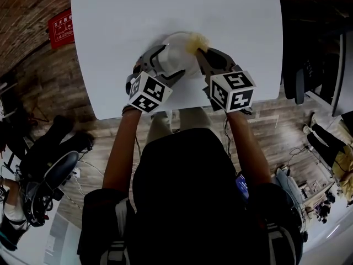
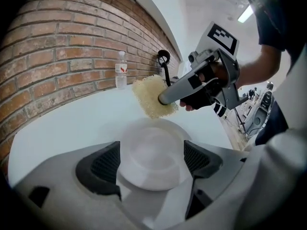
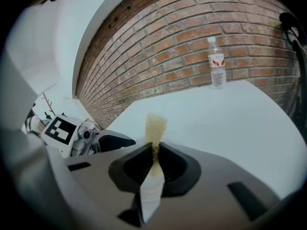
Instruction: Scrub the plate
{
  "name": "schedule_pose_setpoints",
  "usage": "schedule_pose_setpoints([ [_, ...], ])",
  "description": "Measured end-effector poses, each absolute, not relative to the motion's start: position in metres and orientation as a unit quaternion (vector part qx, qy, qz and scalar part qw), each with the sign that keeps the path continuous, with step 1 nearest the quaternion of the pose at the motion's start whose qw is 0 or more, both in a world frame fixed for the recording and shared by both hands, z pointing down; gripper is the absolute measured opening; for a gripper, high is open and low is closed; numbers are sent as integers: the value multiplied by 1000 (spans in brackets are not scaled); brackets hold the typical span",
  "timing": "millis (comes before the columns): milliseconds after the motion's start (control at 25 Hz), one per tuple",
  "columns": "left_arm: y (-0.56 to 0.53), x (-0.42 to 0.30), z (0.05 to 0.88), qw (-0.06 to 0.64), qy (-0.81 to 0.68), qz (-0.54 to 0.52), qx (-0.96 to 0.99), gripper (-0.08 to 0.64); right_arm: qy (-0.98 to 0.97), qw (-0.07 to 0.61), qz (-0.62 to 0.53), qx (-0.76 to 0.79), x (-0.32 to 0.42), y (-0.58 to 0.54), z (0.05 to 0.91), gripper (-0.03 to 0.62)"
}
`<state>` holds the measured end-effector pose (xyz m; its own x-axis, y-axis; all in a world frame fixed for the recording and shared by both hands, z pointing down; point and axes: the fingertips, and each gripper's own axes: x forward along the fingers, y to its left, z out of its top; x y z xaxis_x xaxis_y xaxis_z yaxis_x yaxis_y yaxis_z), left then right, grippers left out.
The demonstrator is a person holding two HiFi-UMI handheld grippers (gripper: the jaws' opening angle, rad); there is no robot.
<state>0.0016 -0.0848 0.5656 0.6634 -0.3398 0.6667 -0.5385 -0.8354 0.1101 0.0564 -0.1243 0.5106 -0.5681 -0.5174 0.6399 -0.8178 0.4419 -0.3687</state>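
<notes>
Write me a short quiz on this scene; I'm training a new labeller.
1. What does the right gripper hold? A) a cloth B) a sponge C) a brush
2. True or false: the plate lies between the left gripper's open jaws.
3. Fill in: the bottle stands on the table by the ___ wall.
Key: 1 B; 2 true; 3 brick.
</notes>
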Motion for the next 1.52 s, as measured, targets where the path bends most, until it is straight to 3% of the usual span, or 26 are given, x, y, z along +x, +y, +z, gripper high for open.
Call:
schedule_pose_setpoints([
  [360,-77,8,576,114,-222,368,896,394,-818,231,343,401,56,-119,517,41],
  [1520,-77,8,578,125,-223,349,901,393,-811,278,366,361,42,-119,539,41],
])
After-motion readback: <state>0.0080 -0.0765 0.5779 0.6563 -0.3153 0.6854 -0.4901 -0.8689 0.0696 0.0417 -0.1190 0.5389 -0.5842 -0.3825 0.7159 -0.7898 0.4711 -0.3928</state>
